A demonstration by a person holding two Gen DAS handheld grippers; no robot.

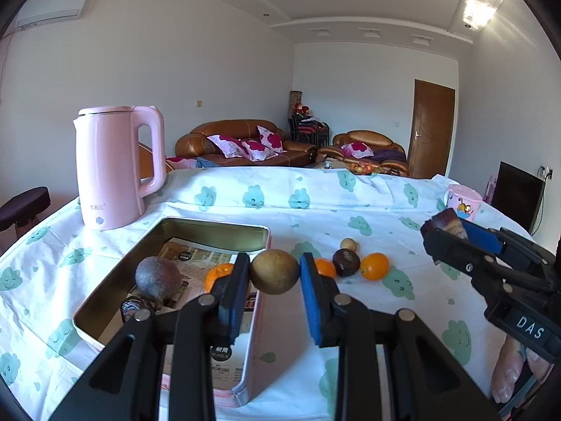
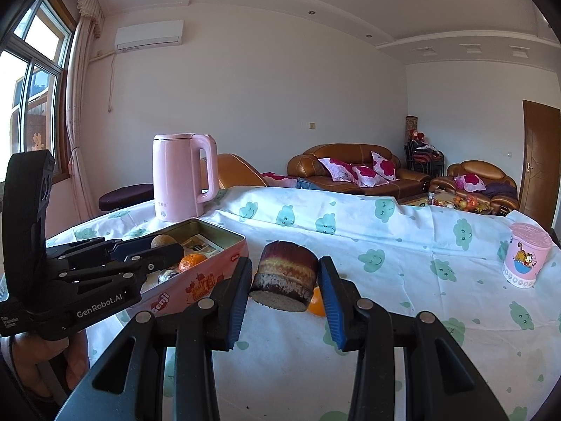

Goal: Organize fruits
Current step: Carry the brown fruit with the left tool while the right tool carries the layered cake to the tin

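Beside the pink tin [image 1: 261, 301], the left gripper [image 1: 274, 272] clamps a brownish round fruit [image 1: 274, 272] while the right gripper [image 2: 284, 280] clamps a layered brown cylinder [image 2: 284, 280].

I see open cloth [image 2: 403, 280] across the table's middle and toward its far edge, room enough to pass. The tin [image 1: 259, 315] takes the near left part, its wall raised just beside my left gripper [image 1: 274, 273], which carries a brown fruit [image 1: 274, 272]. The kettle [image 1: 112, 168] blocks the far left corner. Loose fruits [image 1: 374, 266] lie on the cloth just right of the tin. The cup [image 2: 526, 259] stands by the right edge. My right gripper [image 2: 284, 280], carrying a cake [image 2: 284, 273], hangs over the cloth right of the tin.
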